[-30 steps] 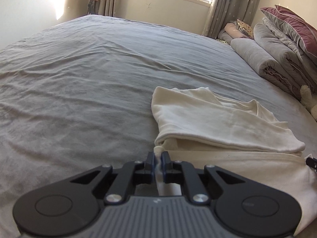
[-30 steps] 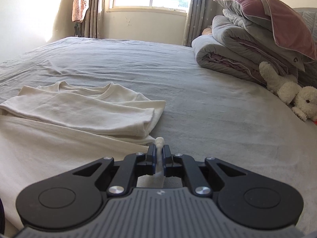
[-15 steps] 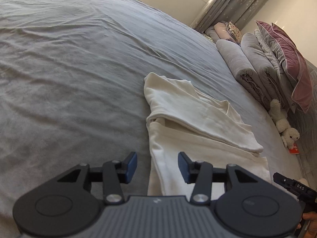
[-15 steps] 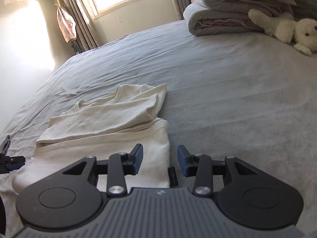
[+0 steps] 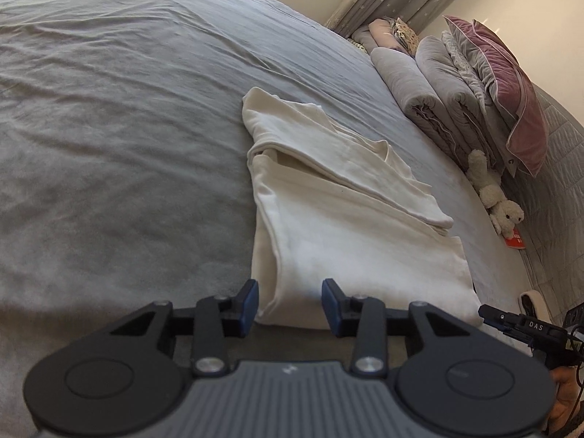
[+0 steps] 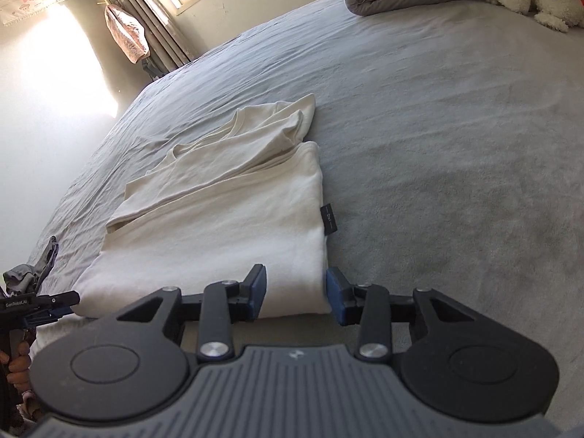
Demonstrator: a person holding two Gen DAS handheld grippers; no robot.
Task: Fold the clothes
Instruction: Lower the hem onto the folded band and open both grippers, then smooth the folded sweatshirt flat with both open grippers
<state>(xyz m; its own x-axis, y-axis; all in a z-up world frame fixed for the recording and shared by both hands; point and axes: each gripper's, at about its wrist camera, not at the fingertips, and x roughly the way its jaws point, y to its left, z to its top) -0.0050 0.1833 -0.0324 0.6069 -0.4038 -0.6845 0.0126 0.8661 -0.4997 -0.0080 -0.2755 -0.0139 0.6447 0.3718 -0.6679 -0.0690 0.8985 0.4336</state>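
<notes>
A cream shirt [image 5: 346, 219] lies partly folded on the grey bed, its sleeves and collar end folded over the body; it also shows in the right wrist view [image 6: 226, 215]. My left gripper [image 5: 290, 301] is open and empty above the shirt's near left corner. My right gripper [image 6: 295, 294] is open and empty above the shirt's near right corner, by a small black label [image 6: 327, 219]. The right gripper's tip [image 5: 518, 325] shows at the lower right of the left wrist view, and the left gripper's tip [image 6: 40, 304] at the lower left of the right wrist view.
Rolled grey duvets [image 5: 438, 98] and a maroon pillow [image 5: 511, 87] are stacked along the bed's right side, with a white plush toy [image 5: 492, 189] beside them. A grey garment [image 6: 33, 273] lies at the left. The grey bedsheet [image 5: 109, 127] stretches far left.
Both grippers let go of the shirt's hem and opened. They rose and pulled back, and the shirt now lies flat on the bed.
</notes>
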